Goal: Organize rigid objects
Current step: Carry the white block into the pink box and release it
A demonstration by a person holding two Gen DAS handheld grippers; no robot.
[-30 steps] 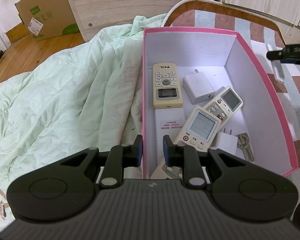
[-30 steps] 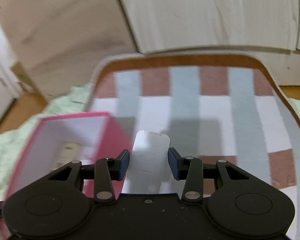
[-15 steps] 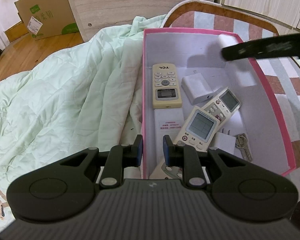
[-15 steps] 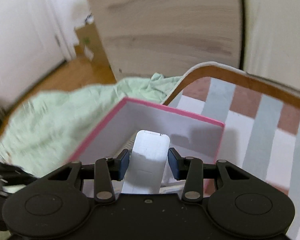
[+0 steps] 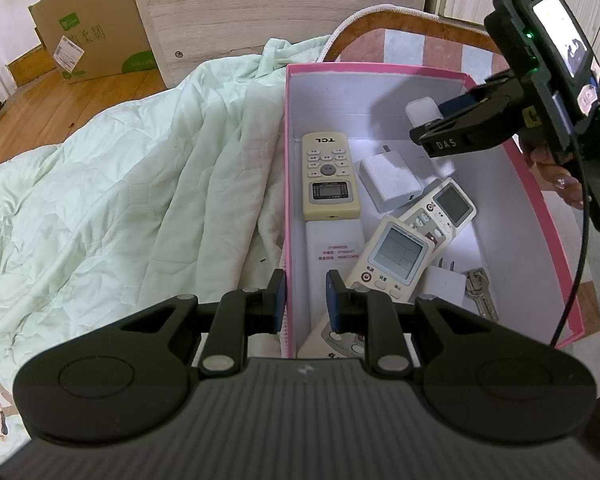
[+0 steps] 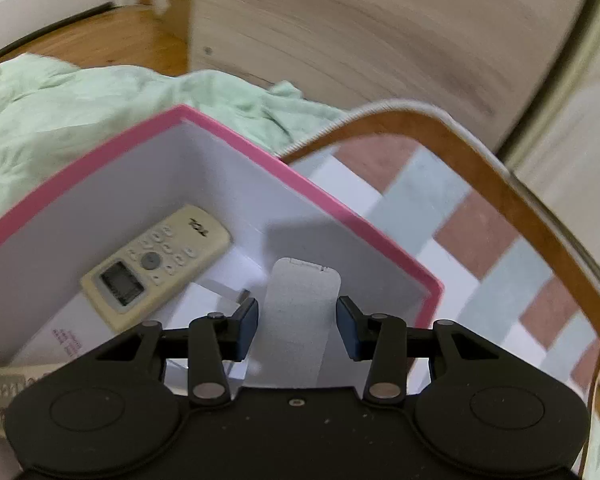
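A pink box (image 5: 540, 216) with a white inside lies on the bed. It holds a cream TCL remote (image 5: 329, 174), a white charger (image 5: 390, 184), two white remotes with screens (image 5: 396, 252), a plug and keys (image 5: 478, 292). My left gripper (image 5: 302, 300) straddles the box's near left wall, jaws narrowly apart, empty. My right gripper (image 6: 297, 326) is shut on a white remote, back side up (image 6: 300, 312), held above the box's far right corner. It also shows in the left wrist view (image 5: 424, 114). The box (image 6: 308, 184) and TCL remote (image 6: 156, 266) lie below.
A pale green quilt (image 5: 120, 184) covers the bed left of the box. A checked blanket with a brown edge (image 6: 500, 240) lies right of it. A cardboard carton (image 5: 88, 28) and a wooden panel (image 5: 276, 4) stand behind on the wood floor.
My right gripper has swung left with the white remote, from over the checked blanket to above the box's far right corner. The left gripper has stayed put.
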